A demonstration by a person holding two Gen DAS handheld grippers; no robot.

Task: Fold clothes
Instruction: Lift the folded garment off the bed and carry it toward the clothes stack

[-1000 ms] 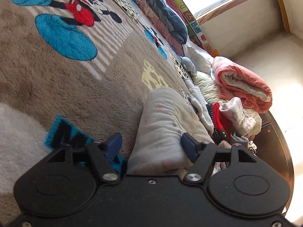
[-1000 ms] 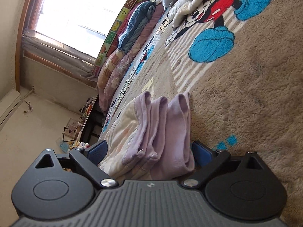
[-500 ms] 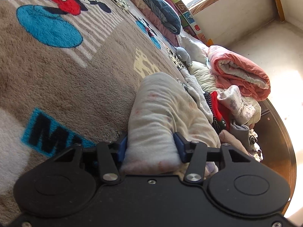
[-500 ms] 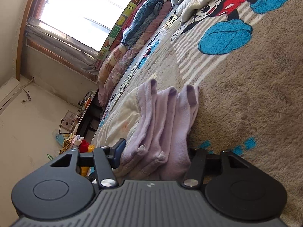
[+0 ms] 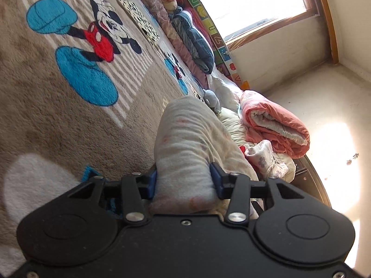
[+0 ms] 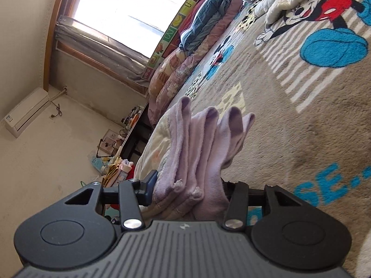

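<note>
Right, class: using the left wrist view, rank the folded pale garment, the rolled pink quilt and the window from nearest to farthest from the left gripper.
1. Folded pale garment: clamped between the jaws of the left gripper.
2. Rolled pink quilt: beyond it, to the right, at the bed's edge.
3. Window: farthest, upper right, in the far wall.

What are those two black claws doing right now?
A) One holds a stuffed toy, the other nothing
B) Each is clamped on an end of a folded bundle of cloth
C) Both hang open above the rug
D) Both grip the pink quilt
B: the left gripper has its blue pads pressed on the pale end of the folded garment, and the right gripper pinches its stacked lavender folds, over the Mickey Mouse rug.
</note>
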